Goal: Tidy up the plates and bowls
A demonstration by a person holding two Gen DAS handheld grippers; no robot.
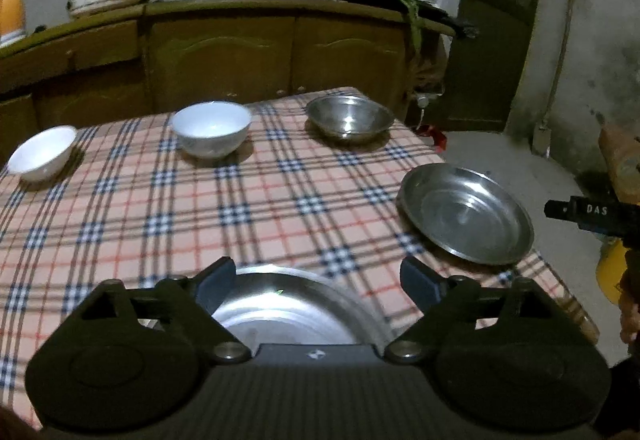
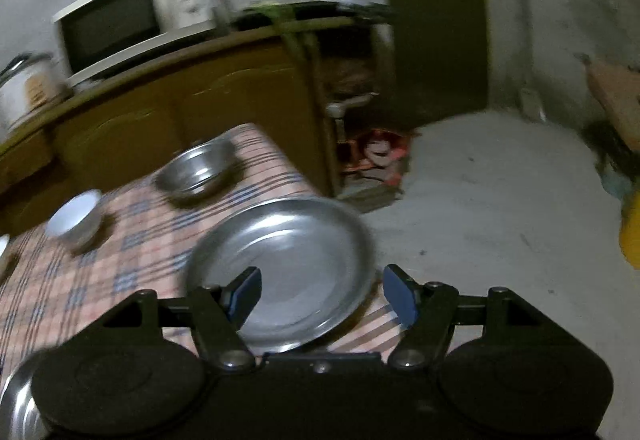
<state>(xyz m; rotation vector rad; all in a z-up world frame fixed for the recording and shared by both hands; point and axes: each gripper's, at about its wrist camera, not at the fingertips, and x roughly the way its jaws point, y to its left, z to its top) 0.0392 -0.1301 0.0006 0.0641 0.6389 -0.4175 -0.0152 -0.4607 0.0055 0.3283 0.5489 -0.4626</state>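
Both grippers point forward and slant downward over the surface, which is covered in a pink, red and blue checked cloth.

The left gripper hangs over the near edge with its blue-padded fingers spread wide. Between them, below, lies a shallow round steel plate at the near edge; the pads stand clear of its rim on both sides and hold nothing.

The right gripper sits over the right edge, tilted so that the room leans in its view. Its fingers are also wide apart and empty. A second shallow steel plate lies beneath and ahead of them at the right edge, its rim seeming to reach past the cloth's border. The left pad overlaps the plate in this view; whether it touches I cannot tell.

Along the far edge stand a deep steel bowl near the far right corner, a white ceramic bowl about the middle, and a second white bowl toward the far left corner, all well apart.
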